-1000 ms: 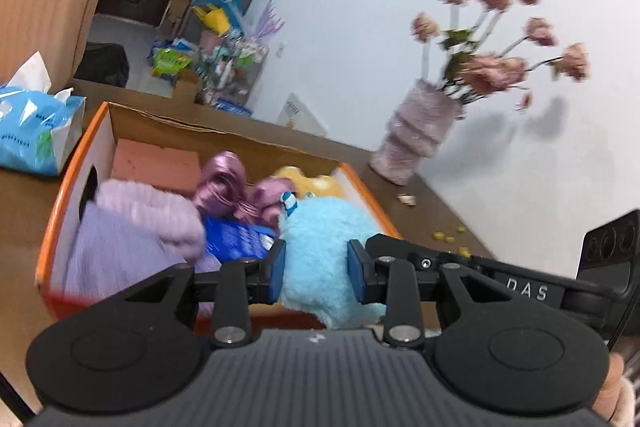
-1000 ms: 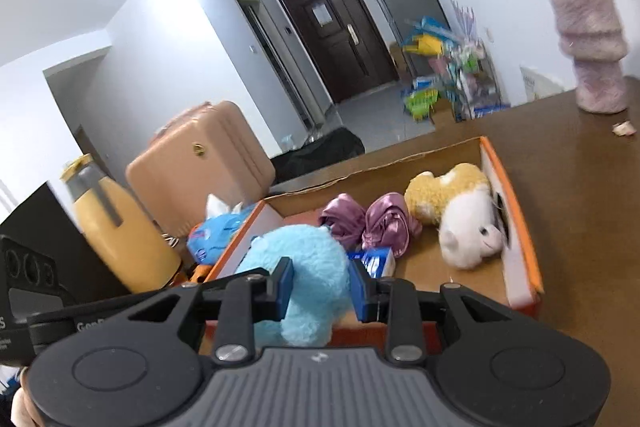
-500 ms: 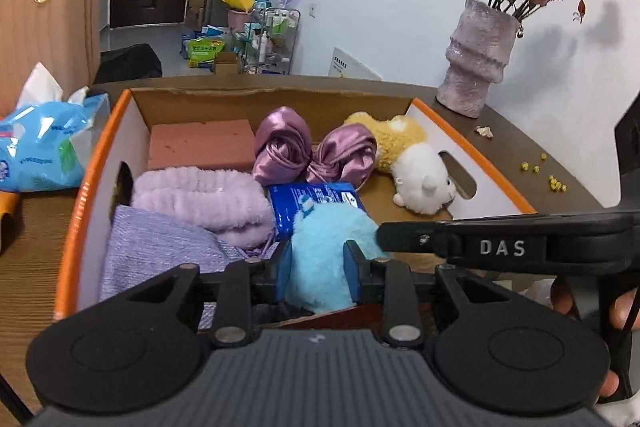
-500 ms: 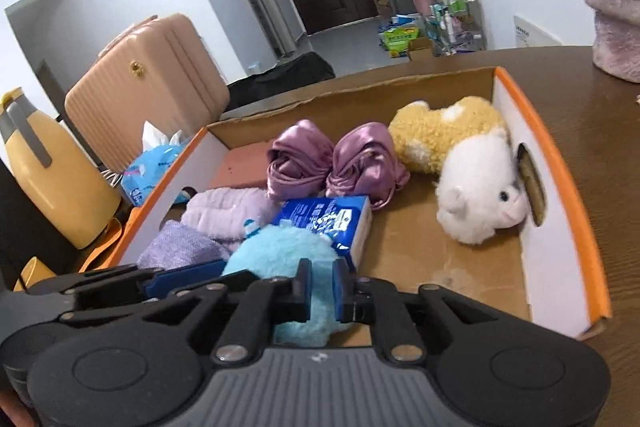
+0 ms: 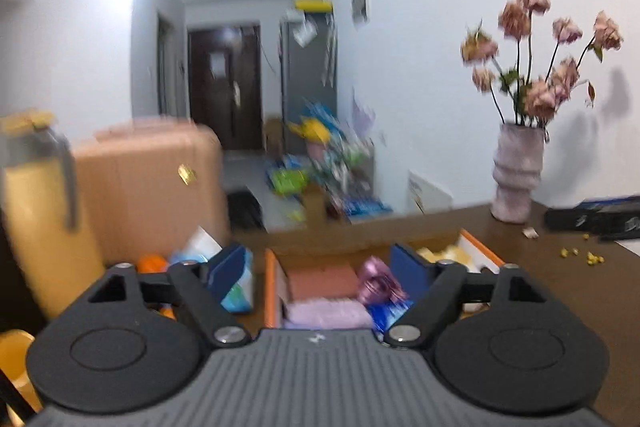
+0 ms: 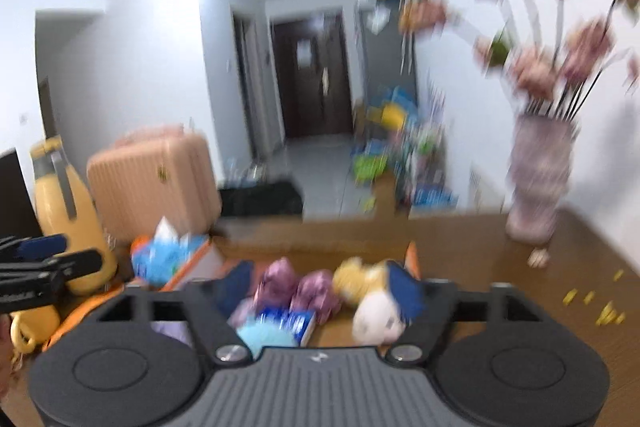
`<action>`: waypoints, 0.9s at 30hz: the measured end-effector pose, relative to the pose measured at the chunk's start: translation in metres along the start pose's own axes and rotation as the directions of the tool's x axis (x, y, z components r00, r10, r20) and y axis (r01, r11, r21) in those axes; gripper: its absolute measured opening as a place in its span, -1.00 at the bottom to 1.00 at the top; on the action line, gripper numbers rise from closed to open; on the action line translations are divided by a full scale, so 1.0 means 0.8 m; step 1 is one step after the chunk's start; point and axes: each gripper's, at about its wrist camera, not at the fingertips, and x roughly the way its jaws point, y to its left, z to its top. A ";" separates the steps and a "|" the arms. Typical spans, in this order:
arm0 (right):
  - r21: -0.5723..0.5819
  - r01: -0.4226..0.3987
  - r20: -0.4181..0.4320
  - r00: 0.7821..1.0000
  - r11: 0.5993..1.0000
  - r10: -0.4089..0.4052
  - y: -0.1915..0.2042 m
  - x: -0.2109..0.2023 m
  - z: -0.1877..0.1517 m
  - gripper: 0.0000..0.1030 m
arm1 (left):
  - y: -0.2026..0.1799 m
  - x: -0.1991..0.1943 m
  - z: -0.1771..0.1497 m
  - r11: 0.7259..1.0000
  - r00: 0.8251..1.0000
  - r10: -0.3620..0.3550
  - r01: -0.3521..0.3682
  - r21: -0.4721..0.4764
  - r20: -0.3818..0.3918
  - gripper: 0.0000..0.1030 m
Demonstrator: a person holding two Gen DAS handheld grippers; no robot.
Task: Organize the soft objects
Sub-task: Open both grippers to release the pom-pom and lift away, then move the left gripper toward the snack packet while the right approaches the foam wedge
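Observation:
An orange-edged cardboard box [image 5: 271, 279] sits on the brown table and holds soft things. In the right wrist view I see the light blue plush [image 6: 262, 334], two purple satin scrunchies [image 6: 296, 287], a blue packet [image 6: 292, 321] and a yellow and white plush toy [image 6: 372, 311] in the box [image 6: 412, 255]. My right gripper [image 6: 320, 287] is open and empty above the box's near side. My left gripper [image 5: 320, 267] is open and empty, raised over the box, with a pink block [image 5: 320, 281], a lilac towel [image 5: 324, 315] and a scrunchie [image 5: 376, 281] between its fingers.
A vase of dried pink flowers [image 5: 516, 175] stands at the back right of the table. A yellow jug [image 6: 60, 211], a blue tissue pack [image 6: 168, 259] and a peach suitcase [image 6: 152, 175] are to the left. Yellow crumbs [image 6: 600, 311] lie on the table at right.
Both grippers have let go of the light blue plush, opened wide and pulled up and back from the box. The plush now lies in the box's near side.

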 end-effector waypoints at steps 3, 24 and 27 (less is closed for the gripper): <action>-0.035 0.013 0.092 0.996 0.999 -0.009 0.006 -0.034 0.000 0.75 | 0.000 -0.026 0.003 1.000 1.000 0.006 -0.005 -0.011 0.024 0.66; -0.147 0.043 0.189 0.982 0.988 -0.015 0.044 -0.205 -0.147 0.82 | 0.003 -0.221 -0.135 0.995 0.994 0.039 -0.030 -0.095 0.098 1.00; -0.175 0.043 0.180 0.984 0.984 -0.011 0.056 -0.232 -0.185 0.83 | 0.001 -0.248 -0.169 0.994 0.997 0.044 -0.037 -0.100 0.070 1.00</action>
